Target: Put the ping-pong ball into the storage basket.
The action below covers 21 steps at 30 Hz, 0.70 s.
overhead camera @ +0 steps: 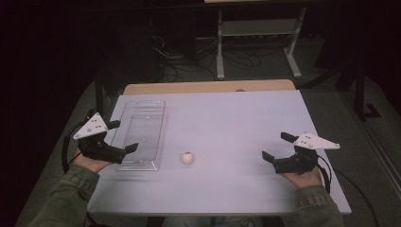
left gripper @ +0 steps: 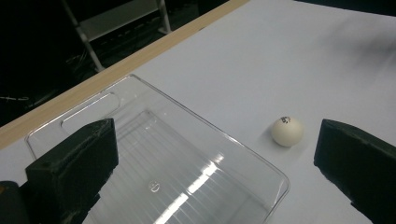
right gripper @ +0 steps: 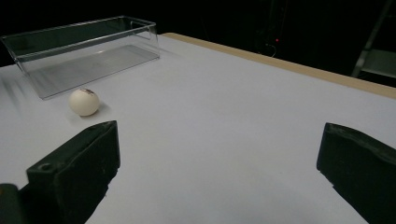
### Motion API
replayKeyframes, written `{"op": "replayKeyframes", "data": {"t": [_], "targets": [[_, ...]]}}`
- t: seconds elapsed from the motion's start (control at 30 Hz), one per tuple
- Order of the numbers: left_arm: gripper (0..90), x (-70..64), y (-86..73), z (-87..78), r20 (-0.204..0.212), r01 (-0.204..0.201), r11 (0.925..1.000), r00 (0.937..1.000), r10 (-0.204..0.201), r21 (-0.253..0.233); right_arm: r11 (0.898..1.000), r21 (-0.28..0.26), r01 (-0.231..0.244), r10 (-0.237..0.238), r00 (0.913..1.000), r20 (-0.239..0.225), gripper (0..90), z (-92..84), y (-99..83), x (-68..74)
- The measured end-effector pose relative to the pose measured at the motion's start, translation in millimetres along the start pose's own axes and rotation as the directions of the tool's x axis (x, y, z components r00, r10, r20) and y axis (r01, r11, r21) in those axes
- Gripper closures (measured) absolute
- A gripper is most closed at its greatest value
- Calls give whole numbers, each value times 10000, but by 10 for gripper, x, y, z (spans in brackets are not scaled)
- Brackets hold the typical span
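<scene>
A clear plastic bin [overhead camera: 142, 134] is sitting on the left part of the white worktop [overhead camera: 236, 123], its long side running away from the person, and nothing is lying in it; the left gripper view is showing its ribbed floor and a handle slot cut near the far rim. A small white ball [overhead camera: 187, 158] is resting on the worktop just beside the bin's near right corner, apart from the wall and outside the container. The ball is carrying a dark printed mark on top, too small to read in any view. The left gripper [overhead camera: 122, 135] is hovering at the bin's near left edge with its fingers [left gripper: 74, 163] spread wide, gripping nothing; in the left gripper view one finger is hanging over the bin's interior and the other is standing past the ball on the bare worktop. The right gripper [overhead camera: 278, 145] is waiting near the right edge of the worktop, well apart from the ball, its fingers [right gripper: 77, 168] also standing wide open and holding nothing. Hands in green sleeves are holding both grippers.
</scene>
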<state>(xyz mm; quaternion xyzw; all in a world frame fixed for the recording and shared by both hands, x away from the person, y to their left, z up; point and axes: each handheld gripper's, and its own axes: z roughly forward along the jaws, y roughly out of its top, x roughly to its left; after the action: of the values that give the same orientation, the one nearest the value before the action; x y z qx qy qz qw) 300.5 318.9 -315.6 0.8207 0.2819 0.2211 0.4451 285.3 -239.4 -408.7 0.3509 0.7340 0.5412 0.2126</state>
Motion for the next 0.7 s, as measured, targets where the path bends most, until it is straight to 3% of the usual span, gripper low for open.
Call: {"op": "replayKeyframes", "data": {"t": [0.37, 0.5, 0.7], "targets": [[0, -78, 231, 52, 851, -473, 9988, 9953, 461, 127, 10000, 33, 29, -29, 10000, -12, 0, 5, 0, 4], [0, -102, 297, 101, 931, -851, 9954, 9924, 809, 429, 10000, 72, 13, -12, 9999, -100, 0, 9, 0, 6], [0, -87, 338, 144, 1036, -925, 9936, 9909, 855, 648, 9999, 135, -13, 15, 9999, -134, 0, 13, -2, 10]]}}
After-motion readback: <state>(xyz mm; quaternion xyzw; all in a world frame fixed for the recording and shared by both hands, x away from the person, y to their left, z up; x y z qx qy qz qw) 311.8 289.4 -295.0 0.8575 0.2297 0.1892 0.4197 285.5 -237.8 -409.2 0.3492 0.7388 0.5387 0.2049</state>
